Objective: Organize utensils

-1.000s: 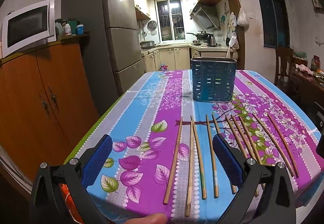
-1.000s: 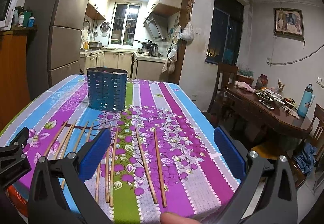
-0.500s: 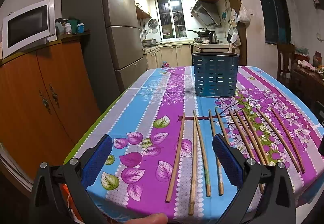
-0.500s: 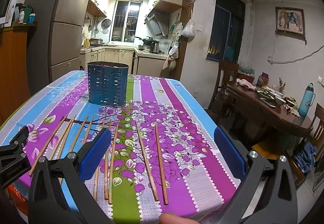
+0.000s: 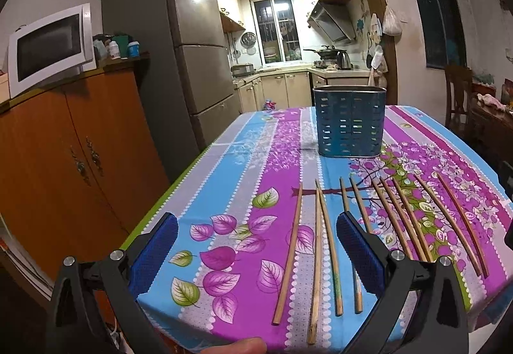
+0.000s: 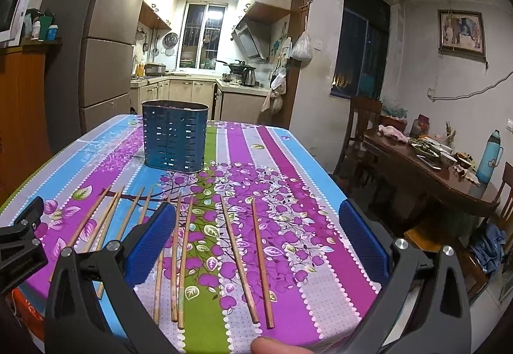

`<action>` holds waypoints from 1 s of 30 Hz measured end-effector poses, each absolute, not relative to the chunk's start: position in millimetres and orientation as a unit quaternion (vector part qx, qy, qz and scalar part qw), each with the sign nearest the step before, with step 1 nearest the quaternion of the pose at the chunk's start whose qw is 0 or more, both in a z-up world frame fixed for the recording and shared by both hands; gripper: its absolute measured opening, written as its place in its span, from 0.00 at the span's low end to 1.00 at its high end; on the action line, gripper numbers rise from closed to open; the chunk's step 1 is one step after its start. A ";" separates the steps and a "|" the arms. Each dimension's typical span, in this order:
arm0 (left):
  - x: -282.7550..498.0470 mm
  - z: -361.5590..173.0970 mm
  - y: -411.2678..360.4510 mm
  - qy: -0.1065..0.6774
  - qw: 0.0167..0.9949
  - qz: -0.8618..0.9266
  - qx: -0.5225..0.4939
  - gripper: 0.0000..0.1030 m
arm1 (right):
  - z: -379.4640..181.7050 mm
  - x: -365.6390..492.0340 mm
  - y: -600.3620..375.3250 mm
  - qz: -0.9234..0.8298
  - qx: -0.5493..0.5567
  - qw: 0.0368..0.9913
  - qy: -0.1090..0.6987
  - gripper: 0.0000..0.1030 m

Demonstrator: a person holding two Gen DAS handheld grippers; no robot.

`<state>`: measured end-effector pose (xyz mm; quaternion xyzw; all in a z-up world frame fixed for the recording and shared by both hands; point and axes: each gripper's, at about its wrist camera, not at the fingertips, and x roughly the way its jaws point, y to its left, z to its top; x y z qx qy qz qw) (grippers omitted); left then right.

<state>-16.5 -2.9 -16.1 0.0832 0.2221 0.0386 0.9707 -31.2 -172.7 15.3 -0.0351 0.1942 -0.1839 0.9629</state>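
Observation:
Several wooden chopsticks lie in a row on the flowered tablecloth, pointing away from me; they also show in the right wrist view. A blue perforated utensil holder stands upright beyond them, seen too in the right wrist view. My left gripper is open and empty above the near left chopsticks. My right gripper is open and empty above the right chopsticks.
An orange cabinet with a microwave and a fridge stand to the left of the table. A dark dining table with dishes and chairs stands to the right. The table's near edge lies just below both grippers.
Both grippers have dropped a little lower and moved slightly forward over the chopsticks. Both stay open. The chopsticks and holder have not moved.

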 end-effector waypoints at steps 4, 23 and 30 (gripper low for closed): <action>-27.5 -7.4 -4.0 0.211 0.973 0.038 0.087 0.96 | 23.6 -40.0 -173.4 -0.183 -0.029 0.966 0.181 0.95; -93.4 28.2 13.1 0.134 0.989 0.036 0.047 0.96 | 53.1 -105.1 -167.1 -0.191 -0.024 0.974 0.116 0.95; -81.1 15.6 16.4 0.185 0.979 0.047 0.065 0.96 | 48.2 -113.4 -169.3 -0.212 -0.039 0.970 0.113 0.95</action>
